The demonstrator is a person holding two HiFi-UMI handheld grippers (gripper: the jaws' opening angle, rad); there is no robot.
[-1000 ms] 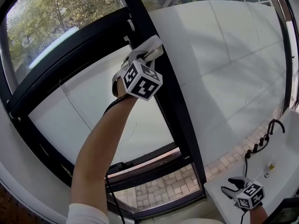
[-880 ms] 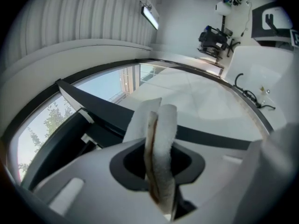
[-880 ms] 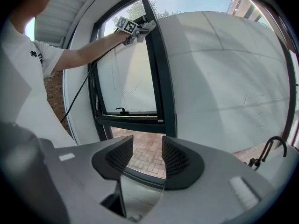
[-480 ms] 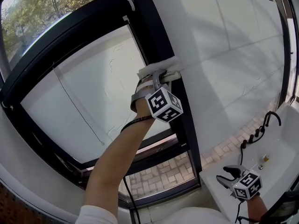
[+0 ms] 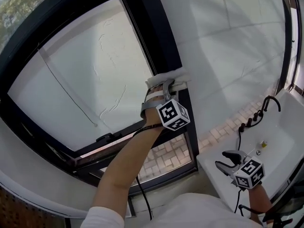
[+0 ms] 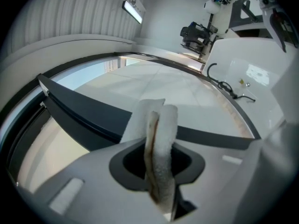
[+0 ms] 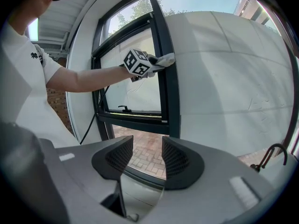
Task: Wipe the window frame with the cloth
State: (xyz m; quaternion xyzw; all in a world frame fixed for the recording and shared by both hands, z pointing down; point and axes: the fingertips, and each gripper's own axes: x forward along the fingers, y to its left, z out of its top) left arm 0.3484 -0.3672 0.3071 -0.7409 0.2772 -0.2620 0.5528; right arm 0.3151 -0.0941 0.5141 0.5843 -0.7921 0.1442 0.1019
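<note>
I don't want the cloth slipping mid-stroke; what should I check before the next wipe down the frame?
1. White folded cloth clamped in the left claw: ok, jaws shut on it.
2. Cloth against the black vertical window frame: ok, by the head view.
3. Frame below the cloth free of obstructions: ok.
4. Right claw open, empty, low and away from the window: ok.
5. Dirt remaining on the frame: cannot tell.

one cloth (image 5: 165,78), one window frame (image 5: 154,32)
</note>
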